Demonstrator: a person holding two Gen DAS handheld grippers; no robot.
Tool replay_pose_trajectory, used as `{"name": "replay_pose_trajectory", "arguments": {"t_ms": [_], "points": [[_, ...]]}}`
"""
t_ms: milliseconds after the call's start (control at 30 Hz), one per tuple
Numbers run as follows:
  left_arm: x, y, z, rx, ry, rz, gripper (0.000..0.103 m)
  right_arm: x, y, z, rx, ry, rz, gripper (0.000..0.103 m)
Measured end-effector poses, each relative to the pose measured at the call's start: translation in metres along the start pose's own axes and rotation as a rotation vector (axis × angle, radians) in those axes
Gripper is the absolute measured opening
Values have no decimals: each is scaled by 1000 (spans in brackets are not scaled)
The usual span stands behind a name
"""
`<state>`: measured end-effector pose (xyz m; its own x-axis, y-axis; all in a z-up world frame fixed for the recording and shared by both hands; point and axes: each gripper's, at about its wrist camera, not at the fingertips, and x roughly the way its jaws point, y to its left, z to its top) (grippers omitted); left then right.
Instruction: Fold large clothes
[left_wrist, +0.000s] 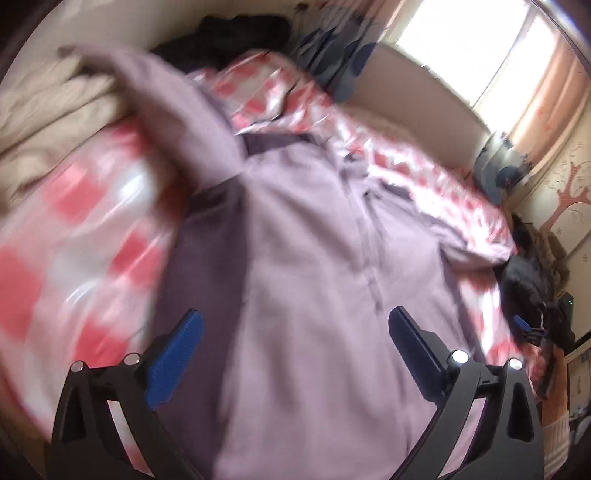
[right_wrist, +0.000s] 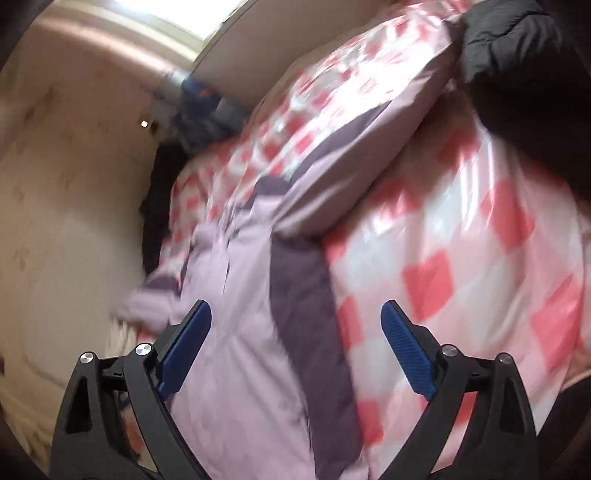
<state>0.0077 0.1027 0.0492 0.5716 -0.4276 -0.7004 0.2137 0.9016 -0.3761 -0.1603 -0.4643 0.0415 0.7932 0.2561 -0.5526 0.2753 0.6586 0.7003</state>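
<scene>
A large lilac garment with dark purple panels (left_wrist: 306, 240) lies spread on the pink-and-white checked bedcover (left_wrist: 74, 236). One sleeve runs up toward the far left. My left gripper (left_wrist: 295, 325) is open above the garment's body and holds nothing. In the right wrist view the same garment (right_wrist: 240, 295) lies along the bed with a sleeve stretched up to the right. My right gripper (right_wrist: 295, 317) is open above its dark side panel and holds nothing. Both views are blurred.
Beige bedding (left_wrist: 44, 110) and dark clothes (left_wrist: 243, 33) lie at the far side. A black garment (right_wrist: 517, 44) lies on the bed at the upper right. The bed's edge and a pale wall (right_wrist: 74, 184) are at the left. The window (left_wrist: 461, 48) is bright.
</scene>
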Motion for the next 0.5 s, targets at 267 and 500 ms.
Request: {"name": "replay_pose_trajectory", "arguments": {"t_ms": [267, 500], "points": [[89, -72, 47, -16, -126, -59, 96, 58, -78, 165, 282, -194, -173, 90], [128, -75, 30, -68, -122, -59, 96, 113, -131, 230, 358, -266, -294, 93]]}}
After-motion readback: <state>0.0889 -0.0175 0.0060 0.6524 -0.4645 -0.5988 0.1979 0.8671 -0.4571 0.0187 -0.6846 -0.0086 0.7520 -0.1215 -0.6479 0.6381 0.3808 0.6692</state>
